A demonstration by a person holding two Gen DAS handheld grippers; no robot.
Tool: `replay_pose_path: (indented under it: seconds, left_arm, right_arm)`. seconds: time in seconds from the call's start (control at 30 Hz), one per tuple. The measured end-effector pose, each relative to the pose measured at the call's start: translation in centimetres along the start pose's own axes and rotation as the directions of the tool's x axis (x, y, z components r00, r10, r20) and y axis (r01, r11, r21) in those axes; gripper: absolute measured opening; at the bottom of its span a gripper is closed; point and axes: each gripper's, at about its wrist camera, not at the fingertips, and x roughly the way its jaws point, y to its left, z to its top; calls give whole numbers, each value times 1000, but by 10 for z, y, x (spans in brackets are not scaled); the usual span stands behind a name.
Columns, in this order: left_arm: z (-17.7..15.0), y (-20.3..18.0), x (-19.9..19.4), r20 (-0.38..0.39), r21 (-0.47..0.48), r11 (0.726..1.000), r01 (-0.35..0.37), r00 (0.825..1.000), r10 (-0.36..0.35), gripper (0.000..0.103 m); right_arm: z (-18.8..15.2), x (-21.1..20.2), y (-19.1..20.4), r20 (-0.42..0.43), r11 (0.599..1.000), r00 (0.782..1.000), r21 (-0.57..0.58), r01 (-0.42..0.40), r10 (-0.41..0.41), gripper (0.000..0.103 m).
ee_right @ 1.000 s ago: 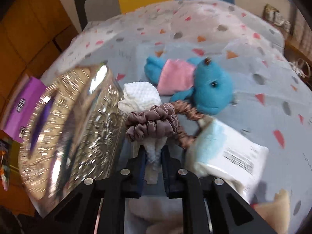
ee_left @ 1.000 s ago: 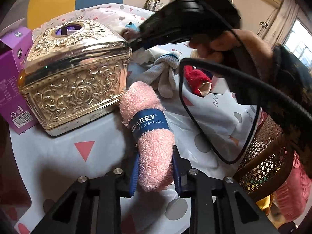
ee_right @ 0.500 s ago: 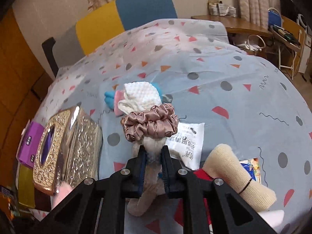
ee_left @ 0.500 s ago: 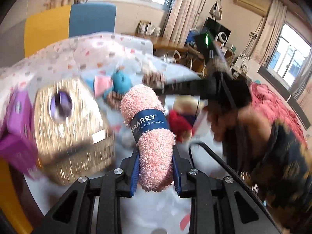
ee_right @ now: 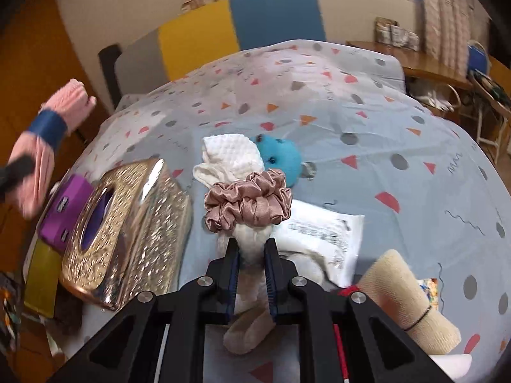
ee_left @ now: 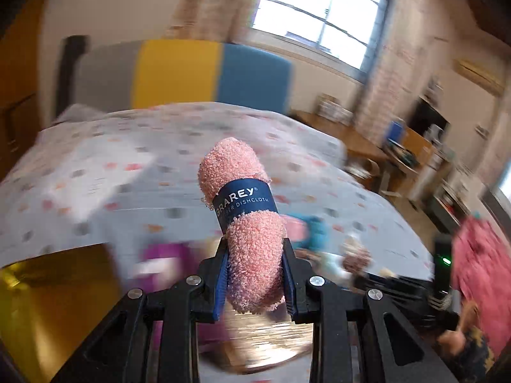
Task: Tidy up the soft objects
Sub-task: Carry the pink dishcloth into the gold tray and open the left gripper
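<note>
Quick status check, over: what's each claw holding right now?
Left gripper shut on pink dishcloth roll, lifted. Right gripper shut on white cloth bundled with satin scrunchie. Gold tissue box below left.

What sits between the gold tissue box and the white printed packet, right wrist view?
Right wrist view: the white cloth with the satin scrunchie around it, held up by the right gripper, between gold box and packet.

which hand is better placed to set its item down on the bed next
Right, probably. The right gripper holds its white cloth with the scrunchie steady over the bedspread. The left gripper holds the pink dishcloth raised, its view motion-blurred.
</note>
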Motion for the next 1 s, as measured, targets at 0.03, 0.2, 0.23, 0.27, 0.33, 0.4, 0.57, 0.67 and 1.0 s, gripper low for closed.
replay_pose_path:
  seconds: [0.03,0.2,0.23,0.27,0.33,0.4,0.57,0.67,1.0]
  left_arm:
    - [-2,23,-8,10,-44,998,-42,999,42,29]
    - [-39,100,-27,-10,-191,967,-167,986,168,29]
    - [-52,117,-26,-37,-216,956,-197,980,193,29]
    - [-62,126,-25,-59,-230,948,-217,976,209,29]
    - [-84,147,-15,-117,-275,926,-257,965,233,29]
    - [-97,159,-10,-156,-300,915,-269,960,230,29]
    - [-95,168,18,-188,-291,915,-278,955,230,31]
    - [-84,166,37,-205,-267,926,-267,955,216,39]
    - [-87,146,6,-141,-265,909,-321,946,293,66]
  right_arm:
    - [-1,1,2,-6,1000,1000,-11,5,-5,14]
    - [-3,6,4,-24,999,999,-22,25,-25,14]
    - [-3,7,4,-25,999,999,-24,29,-30,14]
    - [-3,7,4,-27,999,999,-27,32,-33,14]
    - [-4,9,5,-33,999,999,-35,38,-39,14]
    - [-5,10,6,-38,998,998,-41,44,-45,14]
    - [-6,13,7,-52,997,997,-51,57,-59,14]
    - [-7,15,6,-56,997,996,-51,65,-68,14]
    - [-6,18,3,-64,996,994,-47,81,-84,14]
